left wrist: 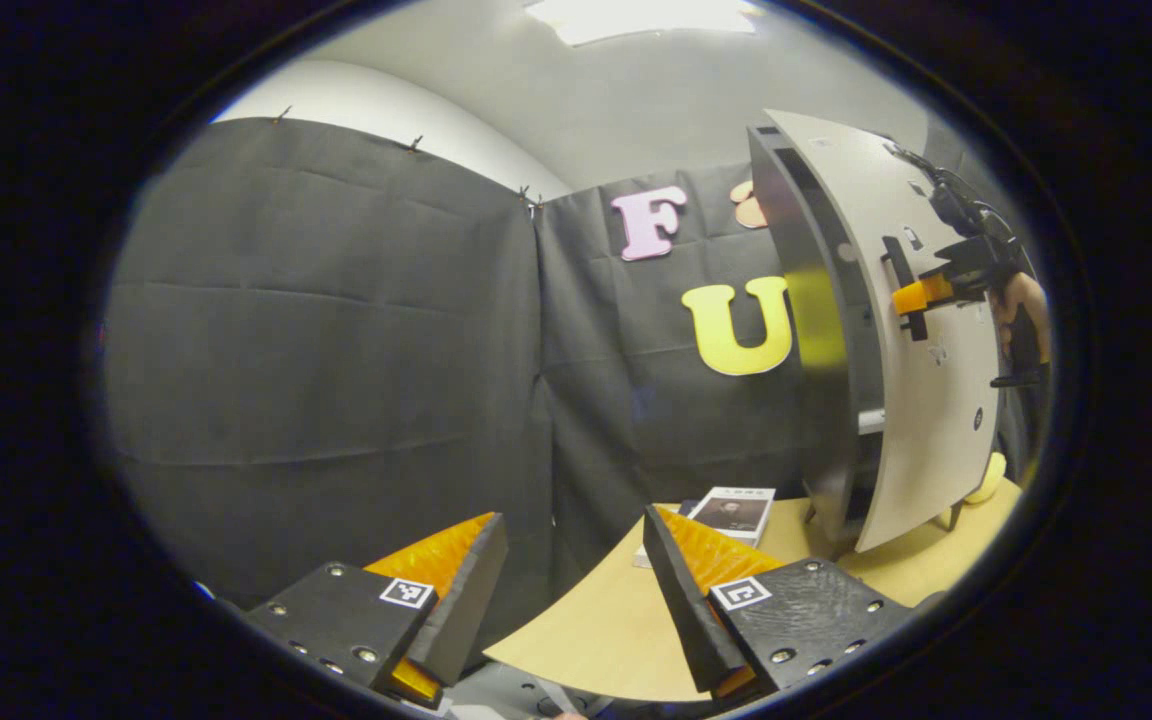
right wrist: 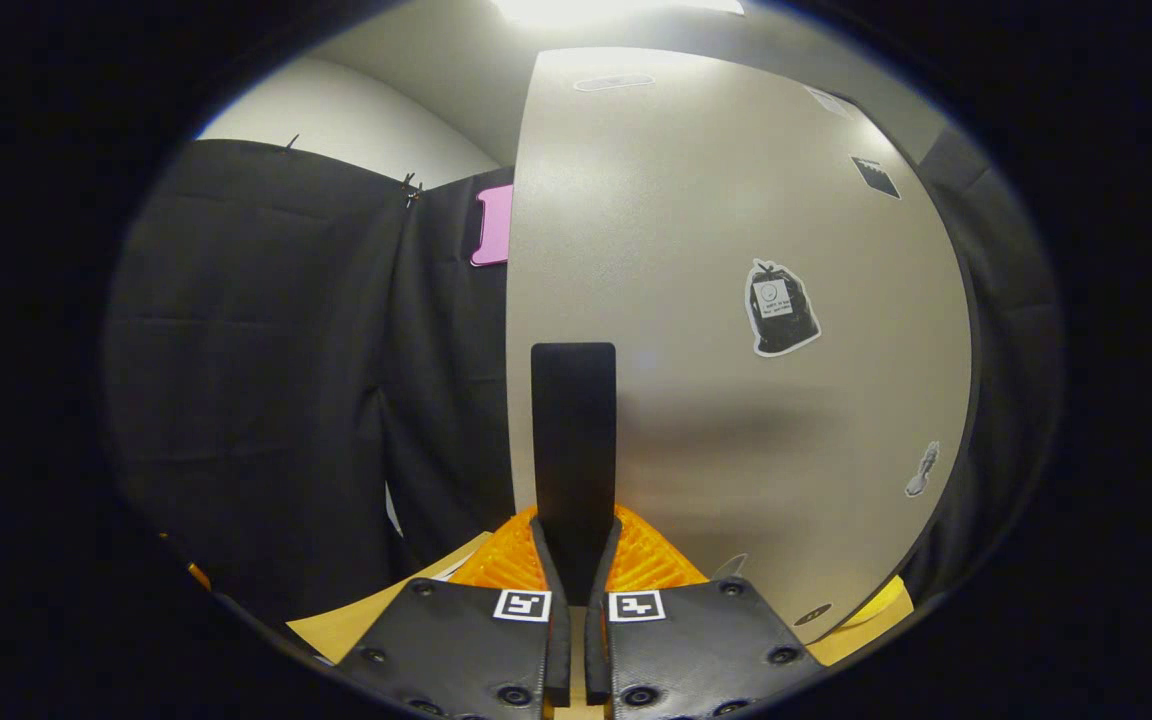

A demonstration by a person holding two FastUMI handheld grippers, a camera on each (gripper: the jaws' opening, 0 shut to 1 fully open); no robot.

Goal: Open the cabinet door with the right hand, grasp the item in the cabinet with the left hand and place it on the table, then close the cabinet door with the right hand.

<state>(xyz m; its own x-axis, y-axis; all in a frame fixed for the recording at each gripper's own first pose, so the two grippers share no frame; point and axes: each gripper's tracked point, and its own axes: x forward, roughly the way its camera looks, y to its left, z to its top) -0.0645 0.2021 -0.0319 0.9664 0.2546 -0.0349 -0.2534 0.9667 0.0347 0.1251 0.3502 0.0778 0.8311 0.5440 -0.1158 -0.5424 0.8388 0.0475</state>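
Observation:
A dark cabinet (left wrist: 798, 400) stands on the wooden table (left wrist: 616, 620) at the right of the left gripper view. Its pale grey door (left wrist: 936, 420) is swung partly out, and what lies inside is hidden in shadow. My right gripper (left wrist: 921, 296) holds the door's black handle (left wrist: 902, 270) there, with a hand behind it. In the right gripper view the door (right wrist: 736, 420) is close ahead, and my right gripper (right wrist: 576, 545) is shut on the upright black handle (right wrist: 573, 430). My left gripper (left wrist: 576, 560) hangs open over the table's near corner, left of the cabinet, holding nothing.
A small book or flat box (left wrist: 736, 512) lies on the table just left of the cabinet's foot. A yellow object (left wrist: 986, 482) peeks out behind the door's lower edge. Black cloth walls close the booth at the back and left. Stickers (right wrist: 781, 308) dot the door.

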